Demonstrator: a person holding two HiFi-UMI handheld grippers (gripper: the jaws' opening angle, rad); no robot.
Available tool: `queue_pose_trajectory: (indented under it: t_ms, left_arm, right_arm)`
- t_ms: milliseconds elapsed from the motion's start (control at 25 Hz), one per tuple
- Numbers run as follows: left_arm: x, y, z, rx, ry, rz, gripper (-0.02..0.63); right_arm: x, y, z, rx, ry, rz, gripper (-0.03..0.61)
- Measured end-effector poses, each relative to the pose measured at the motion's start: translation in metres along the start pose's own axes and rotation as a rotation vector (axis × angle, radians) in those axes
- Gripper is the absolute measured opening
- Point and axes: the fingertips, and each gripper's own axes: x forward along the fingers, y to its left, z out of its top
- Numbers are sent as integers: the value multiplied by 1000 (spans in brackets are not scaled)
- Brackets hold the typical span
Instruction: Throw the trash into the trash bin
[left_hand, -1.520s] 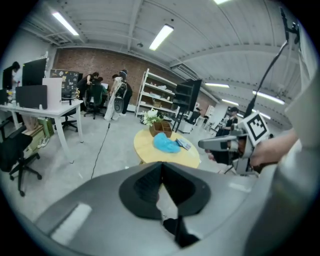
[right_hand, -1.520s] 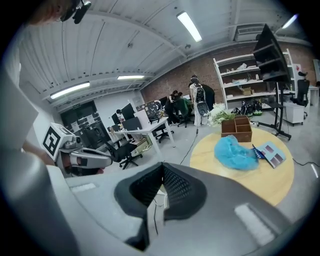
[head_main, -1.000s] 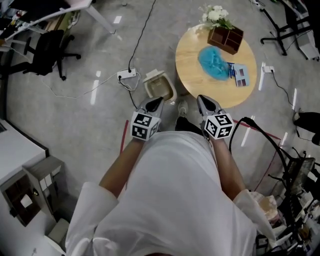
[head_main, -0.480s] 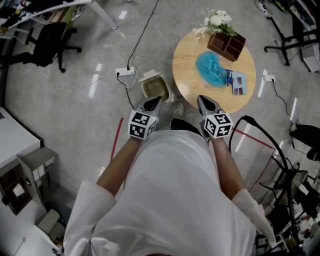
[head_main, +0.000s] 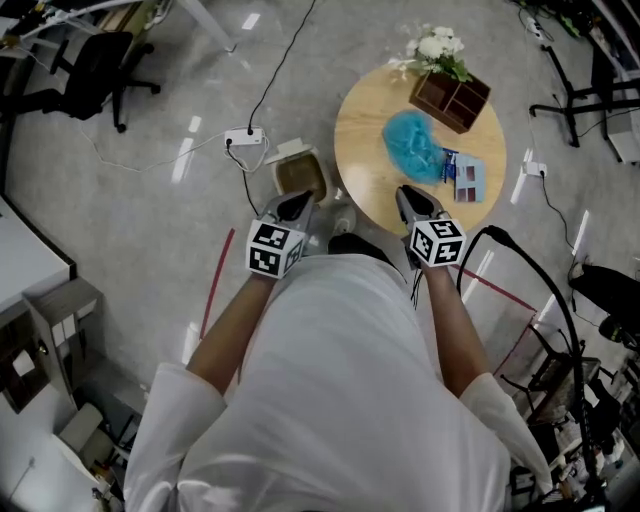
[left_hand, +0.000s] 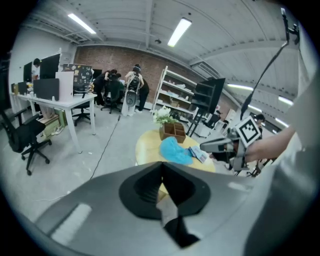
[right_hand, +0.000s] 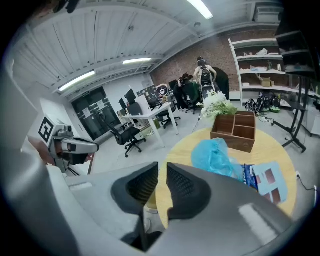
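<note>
I judge this as the approach step. My right gripper (head_main: 408, 192), at the near edge of the table (head_main: 352, 120), has just been opening its jaws slightly, with nothing between them. My left gripper (head_main: 297, 200) is closed and empty. The blue trash (head_main: 413, 147) lies mid-table, and the trash bin (head_main: 298, 172) stands beside the table's left edge. Next I should open wider and reach forward.

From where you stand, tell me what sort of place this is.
Most likely an open-plan office or lab workroom: a white desk carrying monitors, a black office chair beside it, and open metal shelving standing against a brick wall.
</note>
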Motion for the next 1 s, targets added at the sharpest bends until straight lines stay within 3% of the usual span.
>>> queue_pose_trajectory:
  t_ms: [400,1000]
  left_arm:
    - [12,4,8,-47,-4,70,3]
    - [15,12,-1,-123,7,150,5]
  right_arm:
    - [23,-56,4,-44,75,-1,95]
    - [69,-120,-18,-107,255,-8,218]
